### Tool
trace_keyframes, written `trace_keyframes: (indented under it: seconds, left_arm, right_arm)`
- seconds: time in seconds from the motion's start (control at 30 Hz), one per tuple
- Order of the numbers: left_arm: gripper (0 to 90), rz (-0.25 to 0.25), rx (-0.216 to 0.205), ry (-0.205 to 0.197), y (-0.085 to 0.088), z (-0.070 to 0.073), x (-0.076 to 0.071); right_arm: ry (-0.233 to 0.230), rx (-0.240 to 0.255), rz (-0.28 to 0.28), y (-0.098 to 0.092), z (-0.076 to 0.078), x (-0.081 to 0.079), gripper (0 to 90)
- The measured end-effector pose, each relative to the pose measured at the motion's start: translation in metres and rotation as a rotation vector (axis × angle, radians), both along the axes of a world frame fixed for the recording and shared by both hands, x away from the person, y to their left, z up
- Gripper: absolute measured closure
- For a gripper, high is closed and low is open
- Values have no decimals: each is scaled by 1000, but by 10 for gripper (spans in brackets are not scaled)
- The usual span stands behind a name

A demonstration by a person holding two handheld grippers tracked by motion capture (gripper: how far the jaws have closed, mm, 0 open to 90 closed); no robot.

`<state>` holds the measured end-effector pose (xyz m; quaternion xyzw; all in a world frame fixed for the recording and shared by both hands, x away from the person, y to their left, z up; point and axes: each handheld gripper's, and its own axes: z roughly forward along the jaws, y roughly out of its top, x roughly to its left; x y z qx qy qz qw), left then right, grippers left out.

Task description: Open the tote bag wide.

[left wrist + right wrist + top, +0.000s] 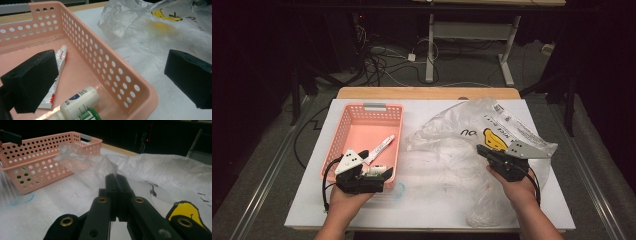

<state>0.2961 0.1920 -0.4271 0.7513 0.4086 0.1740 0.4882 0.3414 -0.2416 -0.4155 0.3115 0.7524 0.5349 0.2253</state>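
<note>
The white table (422, 200) filled the middle of the high view, and across its right half sprawled the crumpled clear plastic bag (462, 145), yellow print showing near the centre right. At centre left sat the pink perforated basket (343, 131), its grey handle toward the top of the frame. Down at the lower left, the left gripper (374, 175) hung over the basket's near end, jaws spread wide with nothing between them; in the left gripper view one jaw stood over the basket floor, the other out over the table. At the lower right, the right gripper (117, 178) had its jaws clamped together on a fold of the bag. Inside the basket lay a white tube (58, 72) with red lettering and, nearer the bottom edge, a small white bottle (80, 100).
</note>
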Motion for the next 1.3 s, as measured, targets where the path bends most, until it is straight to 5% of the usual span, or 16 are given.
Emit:
trace_keyframes:
  seconds: [0.7, 1.1, 1.3]
  left_arm:
    - [0, 59, -21, 5, 17, 6, 2]
    - [0, 134, 17, 55, 44, 5, 13]
    - [0, 133, 10, 34, 47, 15, 16]
  right_arm:
    - [-21, 74, -9, 11, 16, 11, 900]
    - [-20, 47, 14, 15, 10, 7, 900]
    - [-25, 59, 6, 14, 13, 7, 900]
